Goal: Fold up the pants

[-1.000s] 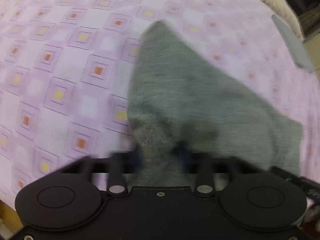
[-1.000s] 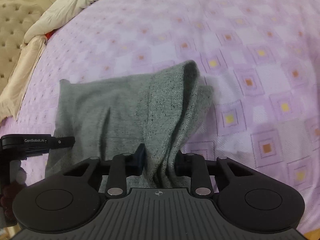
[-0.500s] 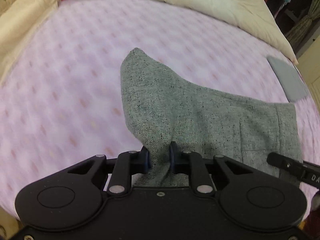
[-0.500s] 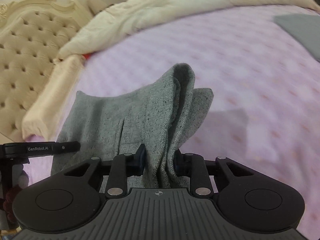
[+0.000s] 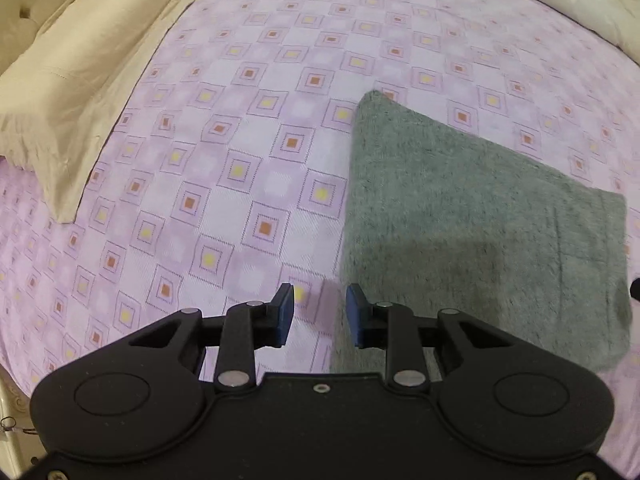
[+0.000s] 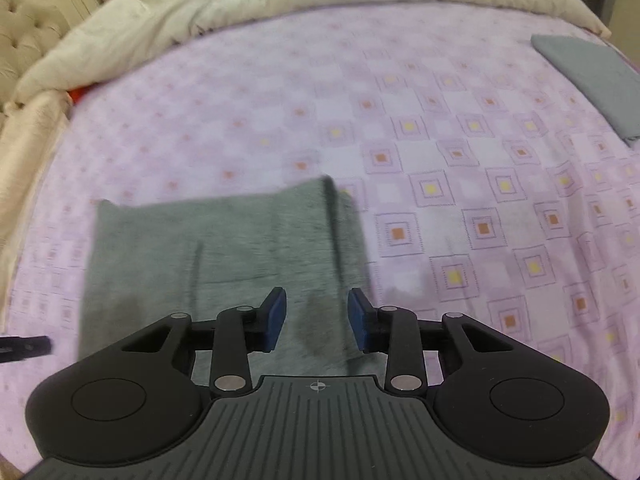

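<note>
At the far left a cream pillow [image 5: 80, 92] lay along the edge of the bed, on the lilac bedspread [image 5: 248, 128] with its pattern of small orange and yellow squares. The left gripper [image 5: 320, 314] hung just above the sheet with its blue pads spread apart and nothing between them; its right pad stood over the left edge of the grey pants [image 5: 472, 216]. The pants lay flat on the bedspread as a folded slab, one corner pointing away from the camera. In the right wrist view the same pants [image 6: 224, 256] lay low and left of centre, a fold line running down their right part. The right gripper [image 6: 317, 320] hovered over their near edge, fingers parted and empty. A cream duvet [image 6: 280, 4] was heaped along the far side, and a folded grey cloth [image 6: 592, 76] lay at the far right, well apart from the pants.
</note>
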Motion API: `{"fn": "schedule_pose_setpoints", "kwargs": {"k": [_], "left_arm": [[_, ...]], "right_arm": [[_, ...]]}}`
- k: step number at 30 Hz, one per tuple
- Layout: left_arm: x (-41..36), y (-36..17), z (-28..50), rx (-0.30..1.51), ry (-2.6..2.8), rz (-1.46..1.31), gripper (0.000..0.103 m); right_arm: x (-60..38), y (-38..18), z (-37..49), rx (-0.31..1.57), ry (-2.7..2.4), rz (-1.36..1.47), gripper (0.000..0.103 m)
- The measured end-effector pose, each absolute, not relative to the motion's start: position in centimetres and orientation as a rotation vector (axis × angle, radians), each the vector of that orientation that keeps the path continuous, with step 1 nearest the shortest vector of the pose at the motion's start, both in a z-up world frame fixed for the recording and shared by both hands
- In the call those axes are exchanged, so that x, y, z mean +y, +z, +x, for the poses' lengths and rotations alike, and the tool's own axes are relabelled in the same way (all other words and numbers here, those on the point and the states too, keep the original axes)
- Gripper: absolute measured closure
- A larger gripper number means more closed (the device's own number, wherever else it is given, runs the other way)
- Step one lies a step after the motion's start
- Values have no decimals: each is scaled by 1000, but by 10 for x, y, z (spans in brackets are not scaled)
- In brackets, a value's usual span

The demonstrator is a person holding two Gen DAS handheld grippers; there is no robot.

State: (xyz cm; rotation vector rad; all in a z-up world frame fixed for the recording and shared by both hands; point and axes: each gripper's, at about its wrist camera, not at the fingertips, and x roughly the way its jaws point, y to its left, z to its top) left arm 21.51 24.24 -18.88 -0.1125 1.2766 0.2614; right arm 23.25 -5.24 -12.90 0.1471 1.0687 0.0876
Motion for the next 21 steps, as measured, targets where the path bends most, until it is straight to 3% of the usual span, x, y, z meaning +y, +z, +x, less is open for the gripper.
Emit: {"fn": "schedule_pose_setpoints", "kwargs": {"k": [21], "left_arm": [[177,-103,147,1175,210,-119,54]], "right_arm": [[-10,-47,160,954,192,19,69]]}}
